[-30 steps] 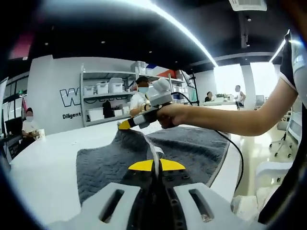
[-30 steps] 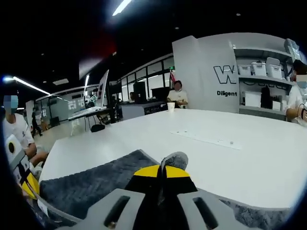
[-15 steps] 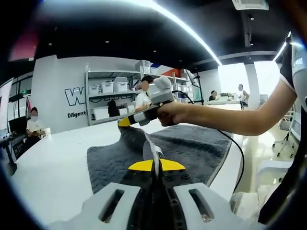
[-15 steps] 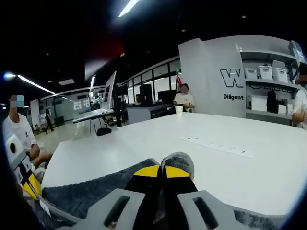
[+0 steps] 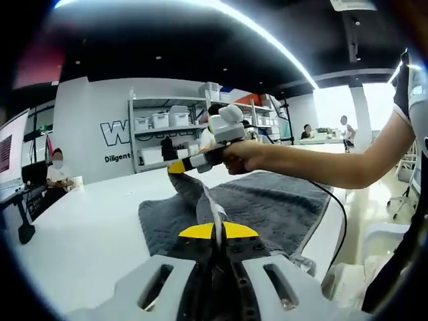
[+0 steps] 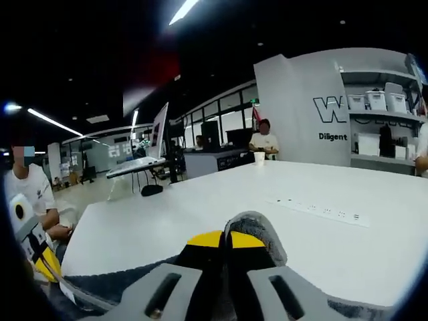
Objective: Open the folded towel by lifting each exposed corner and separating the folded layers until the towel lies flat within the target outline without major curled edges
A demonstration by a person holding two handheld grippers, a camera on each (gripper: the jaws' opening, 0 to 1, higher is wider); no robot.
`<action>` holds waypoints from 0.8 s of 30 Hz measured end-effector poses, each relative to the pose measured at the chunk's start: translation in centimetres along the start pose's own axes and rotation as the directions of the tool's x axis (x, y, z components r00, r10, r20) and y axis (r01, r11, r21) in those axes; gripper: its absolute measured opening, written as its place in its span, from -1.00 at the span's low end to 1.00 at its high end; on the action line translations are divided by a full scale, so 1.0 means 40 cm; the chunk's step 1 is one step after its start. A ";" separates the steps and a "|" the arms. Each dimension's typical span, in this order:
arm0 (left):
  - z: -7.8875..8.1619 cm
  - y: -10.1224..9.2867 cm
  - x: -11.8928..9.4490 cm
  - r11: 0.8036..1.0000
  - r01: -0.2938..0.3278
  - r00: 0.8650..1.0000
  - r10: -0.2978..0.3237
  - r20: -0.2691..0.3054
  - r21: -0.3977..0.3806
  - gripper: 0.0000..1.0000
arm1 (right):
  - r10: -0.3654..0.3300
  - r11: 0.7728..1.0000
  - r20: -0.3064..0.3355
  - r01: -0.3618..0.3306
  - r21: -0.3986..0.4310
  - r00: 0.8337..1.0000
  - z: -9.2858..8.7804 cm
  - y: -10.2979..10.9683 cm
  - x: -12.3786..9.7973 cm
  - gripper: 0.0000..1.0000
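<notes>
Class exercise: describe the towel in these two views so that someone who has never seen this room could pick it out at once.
Start at the big white table. On its near end lies the towel, dark grey with a quilted zigzag weave. Unlike the bare white surface around it, it is soft cloth pinched at two corners: the right gripper lifts one into a peak, and the left gripper is shut on another.

Grey wall behind the shelves: a large outlined "W", the letters after it hidden. Below it, smaller dark lettering, "Diligent" in the right gripper view, cut to "Diligent" in the left gripper view too.
</notes>
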State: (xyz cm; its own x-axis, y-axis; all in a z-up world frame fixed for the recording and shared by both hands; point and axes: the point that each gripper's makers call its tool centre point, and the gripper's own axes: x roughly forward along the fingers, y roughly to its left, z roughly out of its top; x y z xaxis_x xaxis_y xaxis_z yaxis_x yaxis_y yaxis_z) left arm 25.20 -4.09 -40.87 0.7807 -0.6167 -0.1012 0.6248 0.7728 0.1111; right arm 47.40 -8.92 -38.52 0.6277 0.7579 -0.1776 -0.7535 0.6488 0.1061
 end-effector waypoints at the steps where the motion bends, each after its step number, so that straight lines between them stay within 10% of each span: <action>1: 0.000 0.004 -0.004 1.000 -0.006 1.000 0.006 0.000 -0.001 -0.97 | 0.005 1.000 0.002 -0.005 -0.003 1.000 0.004 0.007 0.009 -1.00; 24: -0.023 0.113 -0.104 0.991 -0.135 0.990 0.135 -0.029 -0.006 -0.97 | 0.117 0.993 0.015 -0.117 -0.012 0.993 0.048 0.138 0.146 -1.00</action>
State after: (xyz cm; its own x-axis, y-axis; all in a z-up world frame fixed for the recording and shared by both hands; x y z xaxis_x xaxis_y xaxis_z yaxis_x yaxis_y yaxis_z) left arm 24.76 2.11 -40.85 0.8572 -0.5021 -0.1144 0.5136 0.8500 0.1174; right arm 47.27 -0.77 -37.10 0.5380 0.8297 -0.1490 -0.8241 0.5548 0.1142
